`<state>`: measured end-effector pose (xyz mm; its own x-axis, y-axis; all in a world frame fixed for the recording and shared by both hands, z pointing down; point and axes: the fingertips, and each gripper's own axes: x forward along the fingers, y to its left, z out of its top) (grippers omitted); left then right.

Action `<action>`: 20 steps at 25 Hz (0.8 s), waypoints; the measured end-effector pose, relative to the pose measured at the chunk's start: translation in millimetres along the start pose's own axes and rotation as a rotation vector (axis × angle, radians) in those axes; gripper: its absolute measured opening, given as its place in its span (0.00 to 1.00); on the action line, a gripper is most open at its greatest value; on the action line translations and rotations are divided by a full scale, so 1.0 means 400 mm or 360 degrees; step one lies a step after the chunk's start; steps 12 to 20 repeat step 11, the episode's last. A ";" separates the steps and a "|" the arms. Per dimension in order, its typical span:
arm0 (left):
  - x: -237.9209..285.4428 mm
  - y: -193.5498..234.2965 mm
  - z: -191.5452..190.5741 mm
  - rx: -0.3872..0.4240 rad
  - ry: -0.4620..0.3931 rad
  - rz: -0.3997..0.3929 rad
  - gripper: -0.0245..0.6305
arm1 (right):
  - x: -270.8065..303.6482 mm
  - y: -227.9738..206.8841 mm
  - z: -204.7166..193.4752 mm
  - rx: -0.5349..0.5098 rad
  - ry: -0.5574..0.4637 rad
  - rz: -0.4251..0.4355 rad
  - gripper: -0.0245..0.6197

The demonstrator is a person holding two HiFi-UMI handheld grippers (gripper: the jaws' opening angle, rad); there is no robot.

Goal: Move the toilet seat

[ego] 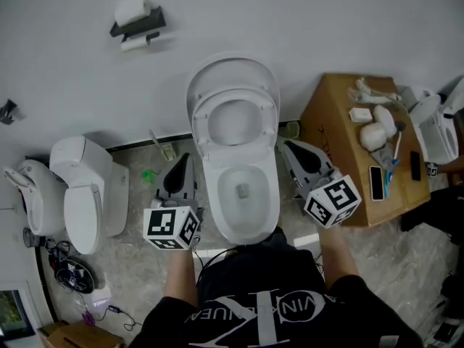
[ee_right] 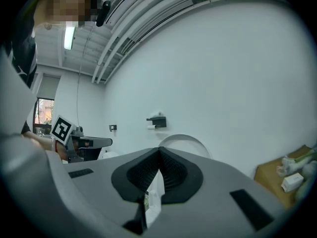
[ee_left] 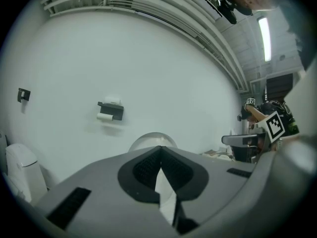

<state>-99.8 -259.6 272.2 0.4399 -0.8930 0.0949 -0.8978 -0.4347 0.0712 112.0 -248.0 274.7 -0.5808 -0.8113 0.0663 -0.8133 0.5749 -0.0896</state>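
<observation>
The white toilet (ego: 243, 187) stands in the middle of the head view. Its seat ring (ego: 233, 118) and lid (ego: 232, 75) are raised and lean back against the wall. My left gripper (ego: 184, 158) hovers by the bowl's left side, shut and holding nothing. Beside the bowl's right side my right gripper (ego: 287, 145) is also shut and empty. In the left gripper view the closed jaws (ee_left: 160, 155) point at the wall, with the lid's top (ee_left: 153, 139) just above them. In the right gripper view the lid (ee_right: 185, 143) rises behind the shut gripper (ee_right: 158, 155).
A cardboard box (ego: 341, 136) with a phone and small items stands right of the toilet. Two more toilets (ego: 83, 187) sit at the left and another one (ego: 435, 129) at the far right. A paper holder (ego: 138, 24) hangs on the wall. Cables (ego: 72, 274) lie on the floor.
</observation>
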 end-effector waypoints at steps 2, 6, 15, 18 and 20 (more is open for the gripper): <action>0.004 -0.006 -0.003 -0.0001 0.0006 -0.0007 0.04 | -0.005 -0.005 -0.002 0.0001 0.0004 -0.0006 0.05; 0.014 -0.016 -0.008 0.0001 0.0015 -0.0021 0.04 | -0.013 -0.012 -0.008 0.0006 0.0012 -0.0016 0.05; 0.026 -0.026 -0.014 0.0001 0.0022 -0.0033 0.04 | -0.021 -0.025 -0.017 0.0019 0.0020 -0.0029 0.05; 0.026 -0.026 -0.014 0.0001 0.0022 -0.0033 0.04 | -0.021 -0.025 -0.017 0.0019 0.0020 -0.0029 0.05; 0.026 -0.026 -0.014 0.0001 0.0022 -0.0033 0.04 | -0.021 -0.025 -0.017 0.0019 0.0020 -0.0029 0.05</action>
